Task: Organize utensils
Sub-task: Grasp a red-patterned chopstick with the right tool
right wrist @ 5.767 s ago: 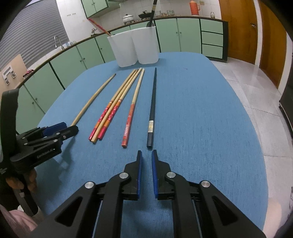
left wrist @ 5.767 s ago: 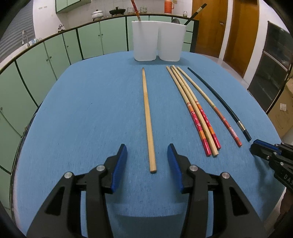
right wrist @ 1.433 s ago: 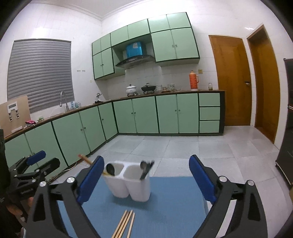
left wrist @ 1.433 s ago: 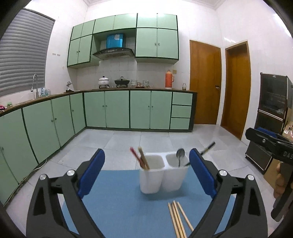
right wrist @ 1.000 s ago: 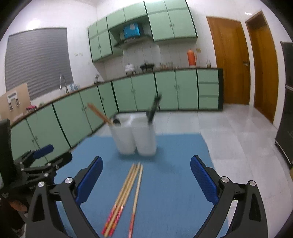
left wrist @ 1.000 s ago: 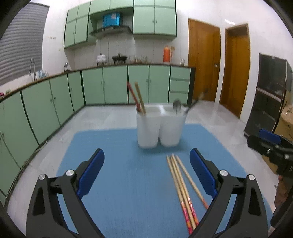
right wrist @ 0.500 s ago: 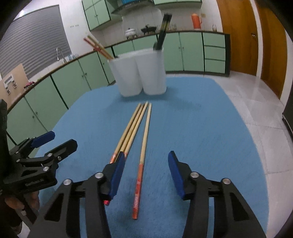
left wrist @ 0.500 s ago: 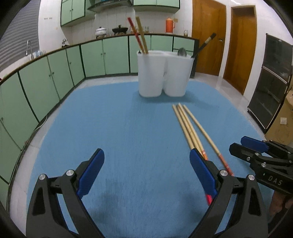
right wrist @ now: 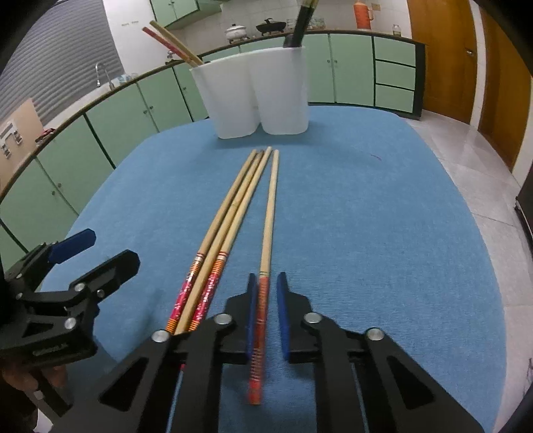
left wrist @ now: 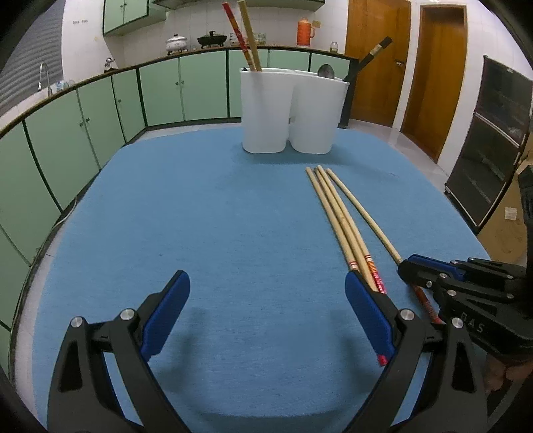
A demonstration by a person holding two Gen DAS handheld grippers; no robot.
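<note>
On blue cloth-covered table (right wrist: 383, 206): right gripper (right wrist: 266, 311) narrowly astride lone red-handled bamboo chopstick (right wrist: 268, 229), three more (right wrist: 230, 216) beside; left gripper (left wrist: 266, 319) wide, empty; white twin-compartment plastic holder (right wrist: 255, 93) beyond.

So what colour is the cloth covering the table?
Blue cloth, clearest in the right wrist view.

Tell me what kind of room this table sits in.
A home kitchen, most likely. Green cabinets run under a counter with a sink tap, cooking pots and a red thermos on it. The blue table carries a white utensil holder and chopsticks.
</note>
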